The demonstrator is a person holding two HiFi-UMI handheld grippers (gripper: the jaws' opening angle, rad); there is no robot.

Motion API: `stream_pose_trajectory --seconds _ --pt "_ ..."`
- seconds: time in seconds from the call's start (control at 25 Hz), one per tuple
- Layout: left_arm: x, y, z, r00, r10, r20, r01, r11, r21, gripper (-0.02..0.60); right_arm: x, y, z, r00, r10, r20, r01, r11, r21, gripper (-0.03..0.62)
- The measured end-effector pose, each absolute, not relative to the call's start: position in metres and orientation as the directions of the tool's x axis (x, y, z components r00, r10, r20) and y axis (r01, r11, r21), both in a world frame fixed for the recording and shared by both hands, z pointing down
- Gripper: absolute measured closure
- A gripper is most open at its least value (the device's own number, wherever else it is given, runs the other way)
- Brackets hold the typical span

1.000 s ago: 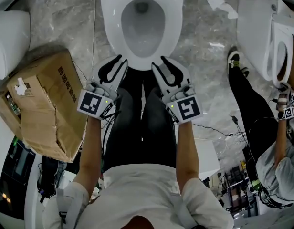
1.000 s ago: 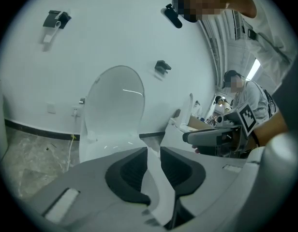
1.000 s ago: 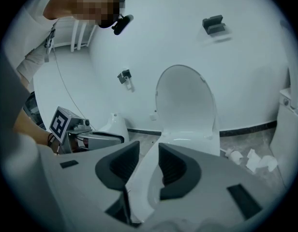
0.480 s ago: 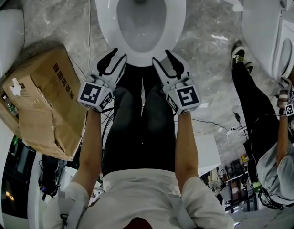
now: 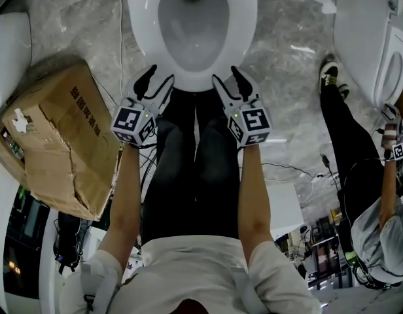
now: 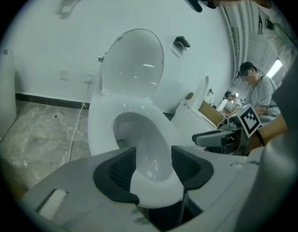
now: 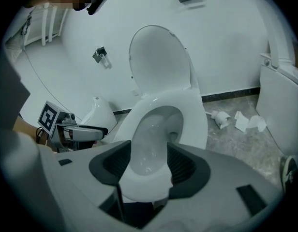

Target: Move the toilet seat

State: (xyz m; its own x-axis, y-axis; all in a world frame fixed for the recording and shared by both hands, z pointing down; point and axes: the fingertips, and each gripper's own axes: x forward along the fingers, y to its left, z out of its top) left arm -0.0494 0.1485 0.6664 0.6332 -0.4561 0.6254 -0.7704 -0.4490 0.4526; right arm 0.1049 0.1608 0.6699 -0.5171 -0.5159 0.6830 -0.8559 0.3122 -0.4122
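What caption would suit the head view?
From above: left gripper and right gripper meet the lowered toilet seat at its front rim, jaws opening around it.

Head view from high over the toilet point(image 5: 247, 25) front, facing steeply down onto bowl and floor. Left gripper view low and very close at the toilet front, left of centre, facing along the bowl toward the raised lid point(image 6: 134, 66); right gripper view set likewise, right of centre. Shared by all three: bowl and front rim.
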Motion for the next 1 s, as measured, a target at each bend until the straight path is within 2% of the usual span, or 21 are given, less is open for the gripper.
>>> stream_pose_trajectory --seconds 0.12,0.52,0.76,1.0 --pt "-0.051 0.154 0.678 0.628 -0.443 0.640 -0.775 -0.435 0.459 0.337 0.108 0.167 0.682 -0.509 -0.500 0.701 -0.861 0.292 -0.417 0.326" --pt "-0.066 0.171 0.712 0.582 -0.434 0.688 -0.812 -0.366 0.455 0.263 0.120 0.183 0.714 -0.450 -0.470 0.759 -0.893 0.223 -0.391 0.303" --pt "-0.076 0.175 0.735 0.550 -0.430 0.716 -0.834 -0.320 0.449 0.223 0.130 0.194 0.739 -0.408 -0.447 0.796 -0.912 0.160 -0.378 0.230" --pt "-0.079 0.176 0.742 0.536 -0.436 0.723 -0.844 -0.304 0.442 0.208 0.132 0.196 0.752 -0.402 -0.427 0.810 -0.914 0.139 -0.381 0.191"
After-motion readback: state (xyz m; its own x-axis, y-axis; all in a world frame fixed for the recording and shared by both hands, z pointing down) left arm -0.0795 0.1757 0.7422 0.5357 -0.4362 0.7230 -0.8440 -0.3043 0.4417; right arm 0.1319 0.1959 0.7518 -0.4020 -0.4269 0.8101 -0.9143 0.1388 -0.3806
